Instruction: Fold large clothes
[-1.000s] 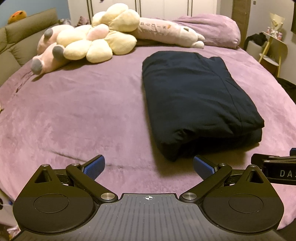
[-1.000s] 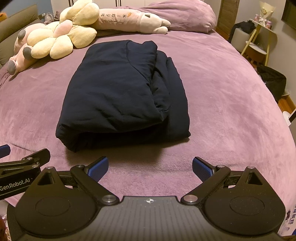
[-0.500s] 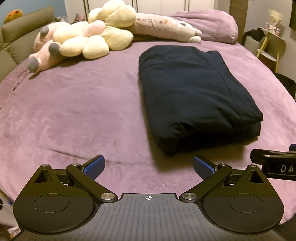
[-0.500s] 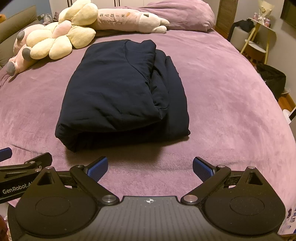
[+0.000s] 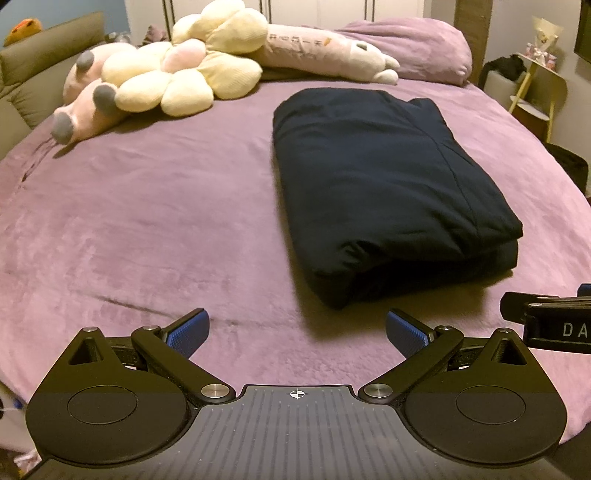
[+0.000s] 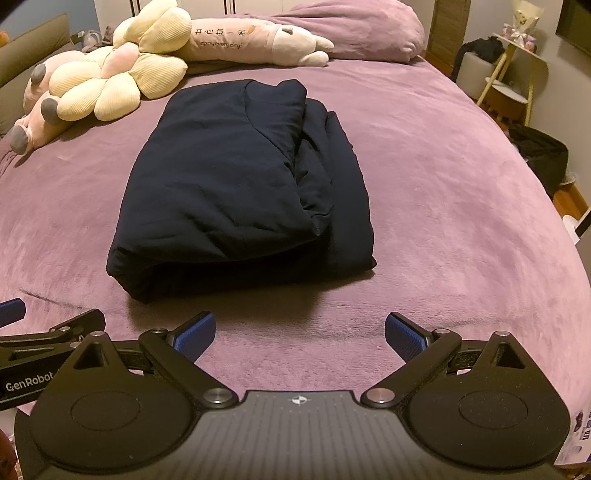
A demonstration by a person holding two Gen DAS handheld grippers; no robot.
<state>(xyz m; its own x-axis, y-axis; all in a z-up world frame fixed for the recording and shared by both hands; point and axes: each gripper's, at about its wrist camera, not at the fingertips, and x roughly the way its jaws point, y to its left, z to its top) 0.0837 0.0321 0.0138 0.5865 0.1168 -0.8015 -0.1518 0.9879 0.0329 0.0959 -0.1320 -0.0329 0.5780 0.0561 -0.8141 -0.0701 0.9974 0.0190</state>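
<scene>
Coat (image 6: 236, 177) lies folded in a neat stack mid bed (image 6: 443, 206), so both tools, left (image 5: 297, 330) & right (image 6: 300, 332), hang wide, empty, clear of it, fold prob done

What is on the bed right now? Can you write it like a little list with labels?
bed cover: purple bedspread
clothing: dark blue garment, folded into a thick rectangle, lying flat
toys: yellow flower plush and long pink plush near the headboard
pillow: purple pillow behind the toys
left hand-held gripper: open, holding nothing, short of the garment
right hand-held gripper: open, holding nothing, short of the garment
</scene>
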